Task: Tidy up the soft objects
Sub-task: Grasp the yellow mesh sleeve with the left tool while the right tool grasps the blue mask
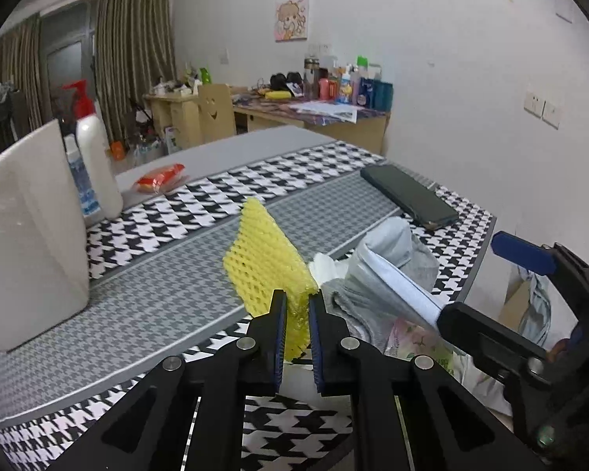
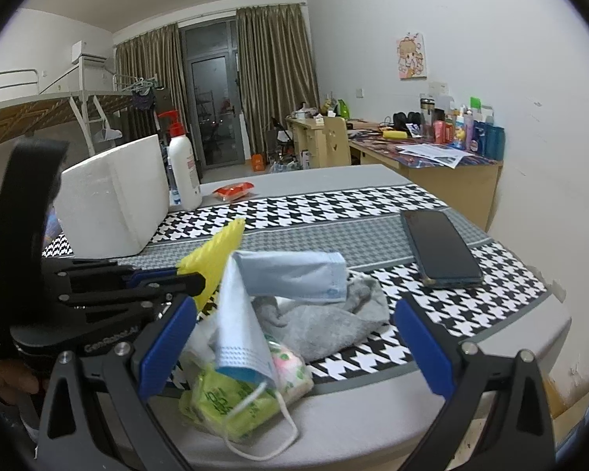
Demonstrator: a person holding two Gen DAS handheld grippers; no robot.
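Observation:
My left gripper [image 1: 297, 302] is shut on a yellow foam net sleeve [image 1: 265, 259] and holds it above the houndstooth table mat; it also shows in the right wrist view [image 2: 216, 259]. My right gripper [image 2: 294, 310] is open around a pile of soft things: a light blue face mask [image 2: 255, 314], a grey sock [image 2: 326, 325] and a green tissue pack [image 2: 224, 400]. The pile also shows in the left wrist view, with the mask [image 1: 392, 274] to the right of the net.
A white foam box [image 1: 27, 235] stands at the left, with a white pump bottle [image 1: 94, 157] behind it and a red packet [image 1: 161, 176] further back. A dark phone [image 2: 439, 247] lies at the right. The table's edge [image 2: 491, 337] is near the pile.

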